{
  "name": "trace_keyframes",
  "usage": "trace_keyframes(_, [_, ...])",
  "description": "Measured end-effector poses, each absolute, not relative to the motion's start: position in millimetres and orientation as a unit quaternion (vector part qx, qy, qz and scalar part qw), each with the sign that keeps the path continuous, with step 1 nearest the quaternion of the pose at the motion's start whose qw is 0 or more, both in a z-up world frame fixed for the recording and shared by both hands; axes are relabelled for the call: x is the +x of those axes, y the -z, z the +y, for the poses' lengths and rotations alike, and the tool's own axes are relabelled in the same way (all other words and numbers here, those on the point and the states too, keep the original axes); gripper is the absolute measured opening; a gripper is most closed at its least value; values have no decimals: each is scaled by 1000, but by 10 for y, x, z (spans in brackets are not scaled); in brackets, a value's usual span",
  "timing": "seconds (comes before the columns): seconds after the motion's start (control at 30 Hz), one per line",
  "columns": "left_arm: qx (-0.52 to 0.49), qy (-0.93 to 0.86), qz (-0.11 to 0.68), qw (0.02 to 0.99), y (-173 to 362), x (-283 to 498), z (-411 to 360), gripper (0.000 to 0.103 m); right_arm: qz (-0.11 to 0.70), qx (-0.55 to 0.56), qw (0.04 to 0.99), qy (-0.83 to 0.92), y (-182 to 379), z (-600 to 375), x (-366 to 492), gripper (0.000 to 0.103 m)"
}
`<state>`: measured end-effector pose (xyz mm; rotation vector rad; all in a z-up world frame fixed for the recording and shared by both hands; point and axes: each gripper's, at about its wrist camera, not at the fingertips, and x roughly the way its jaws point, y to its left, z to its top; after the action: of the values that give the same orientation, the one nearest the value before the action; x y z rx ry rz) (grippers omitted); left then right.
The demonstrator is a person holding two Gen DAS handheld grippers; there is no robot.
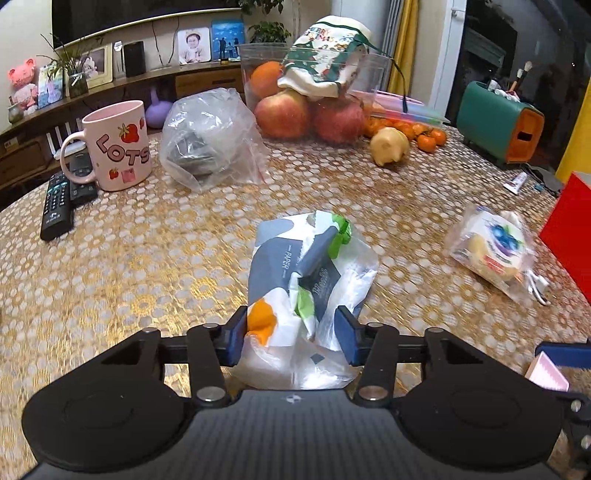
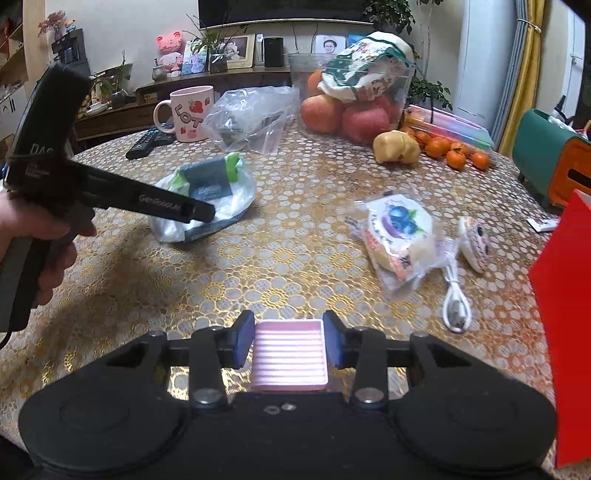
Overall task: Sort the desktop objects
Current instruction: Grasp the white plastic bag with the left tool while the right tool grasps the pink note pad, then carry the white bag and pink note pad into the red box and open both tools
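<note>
My left gripper (image 1: pixel 291 339) pinches the loose tail of a crinkled tissue pack (image 1: pixel 306 280) lying on the counter (image 1: pixel 147 266) just ahead, so its slippery film could slide free, while my right gripper (image 2: pixel 290 341) clamps a ribbed pink tray (image 2: pixel 290 354) that could twist loose.

Behind the table runs a long wooden shelf (image 2: pixel 207 79) carrying a pink pig toy (image 2: pixel 170 51), a framed photo (image 2: pixel 238 50), a black speaker (image 2: pixel 273 51) and a small potted plant (image 1: pixel 75 75); above it hangs the dark lower edge of a television (image 2: pixel 280 11). To the right hangs a yellow curtain (image 2: pixel 526 70); the table itself wears a gold lace-patterned cloth (image 1: pixel 155 266).
</note>
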<state>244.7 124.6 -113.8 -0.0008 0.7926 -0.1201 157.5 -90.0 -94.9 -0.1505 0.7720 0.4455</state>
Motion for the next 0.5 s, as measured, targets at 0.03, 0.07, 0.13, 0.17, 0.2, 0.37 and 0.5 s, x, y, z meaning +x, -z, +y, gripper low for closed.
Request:
trace_keyframes(0.03, [-1, 61, 387, 920, 1126, 2408, 1225, 42, 373, -71, 900, -214, 930, -939, 1554, 40])
trace_keyframes(0.07, [-2, 62, 388, 920, 1116, 2366, 1204, 41, 372, -70, 901, -213, 911, -973, 1535, 40])
trace_keyframes(0.13, [-5, 66, 394, 917, 1097, 2284, 1153, 39, 372, -66, 902, -209, 879, -1047, 1504, 40])
trace_keyframes(0.17, [-5, 68, 396, 916, 1091, 2243, 1122, 39, 372, -64, 902, -207, 859, -1090, 1486, 40])
trace_keyframes(0.2, [-2, 70, 398, 915, 1084, 2195, 1084, 38, 372, -62, 903, -205, 839, -1139, 1465, 40])
trace_keyframes(0.37, [-6, 82, 407, 910, 1018, 1974, 911, 35, 369, -55, 908, -192, 755, -1362, 1362, 40])
trace_keyframes(0.5, [-8, 96, 408, 908, 945, 1778, 740, 35, 362, -46, 913, -184, 660, -1564, 1252, 40])
